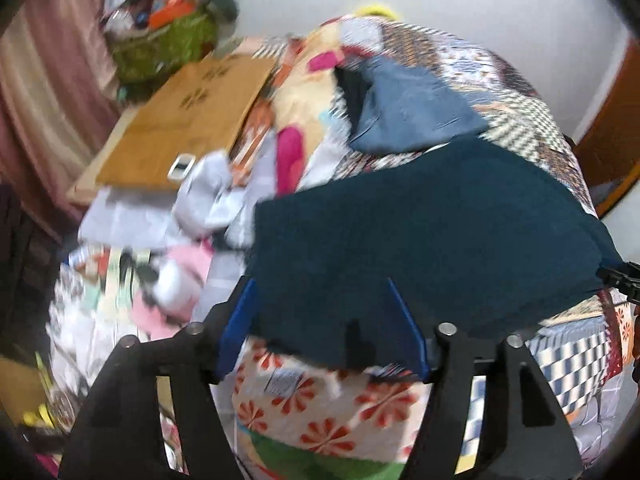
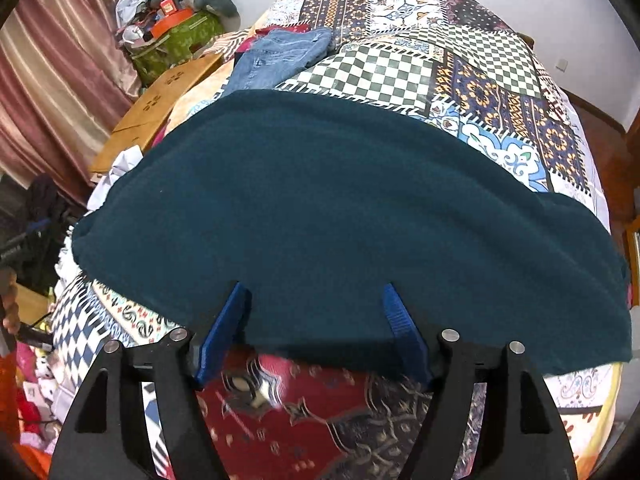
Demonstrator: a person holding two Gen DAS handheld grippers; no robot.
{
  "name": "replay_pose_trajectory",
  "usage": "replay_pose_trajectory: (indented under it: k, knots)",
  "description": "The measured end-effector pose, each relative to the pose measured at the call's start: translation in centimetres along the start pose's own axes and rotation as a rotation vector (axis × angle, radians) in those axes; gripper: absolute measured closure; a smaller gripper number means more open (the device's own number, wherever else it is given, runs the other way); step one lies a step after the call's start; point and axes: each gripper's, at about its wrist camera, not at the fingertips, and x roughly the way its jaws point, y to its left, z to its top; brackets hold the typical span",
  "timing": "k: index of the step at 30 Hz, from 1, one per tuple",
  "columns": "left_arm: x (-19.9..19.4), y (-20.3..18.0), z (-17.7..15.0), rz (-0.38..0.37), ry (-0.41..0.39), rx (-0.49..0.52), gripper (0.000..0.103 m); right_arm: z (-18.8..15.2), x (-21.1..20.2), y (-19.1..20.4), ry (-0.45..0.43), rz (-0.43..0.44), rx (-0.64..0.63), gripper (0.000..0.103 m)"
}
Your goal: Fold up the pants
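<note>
The dark teal pants (image 2: 340, 216) lie spread flat across the patchwork quilt (image 2: 500, 92) on the bed, their near hem by both claws. The left gripper (image 1: 320, 300) stands open over that hem, gripping nothing. The right gripper (image 2: 316, 304) also gapes, pads apart, empty. Folded jeans (image 2: 280, 56) rest beyond.

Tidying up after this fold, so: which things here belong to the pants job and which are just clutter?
Job: teal pants; left gripper; right gripper, both open.
Lying about: jeans; wooden board; green basket; patchwork quilt.
</note>
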Motion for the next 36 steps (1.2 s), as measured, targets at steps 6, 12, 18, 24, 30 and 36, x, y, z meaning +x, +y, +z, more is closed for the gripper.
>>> replay_pose_trajectory:
  k: [6, 12, 18, 24, 30, 36]
  knots:
    - [0.0, -6.6, 4.1, -0.087, -0.032, 0.11, 0.019, -1.1, -3.4, -3.5, -0.08, -0.07, 0.072, 0.033]
    - [3.0, -14.3, 6.2, -0.13, 0.003, 0.243, 0.019, -3.9, -7.8, -10.3, -0.166, -0.163, 0.243, 0.032]
    - [8.0, -22.4, 6.4, -0.171, 0.142, 0.403, 0.019, -8.3, -11.1, -17.7, -0.216, -0.221, 0.482, 0.032]
    - [10.6, -27.3, 6.4, -0.161, 0.182, 0.506, 0.01, -11.7, -10.9, -22.9, -0.244, -0.18, 0.7, 0.032]
    - [12.5, -30.2, 7.8, -0.168, 0.231, 0.572, 0.006, -12.3, -8.8, -26.4, -0.269, -0.065, 0.841, 0.032]
    - [13.6, -32.6, 8.3, -0.169, 0.243, 0.615, 0.004, -12.1, -6.0, -30.0, -0.277, -0.023, 0.959, 0.04]
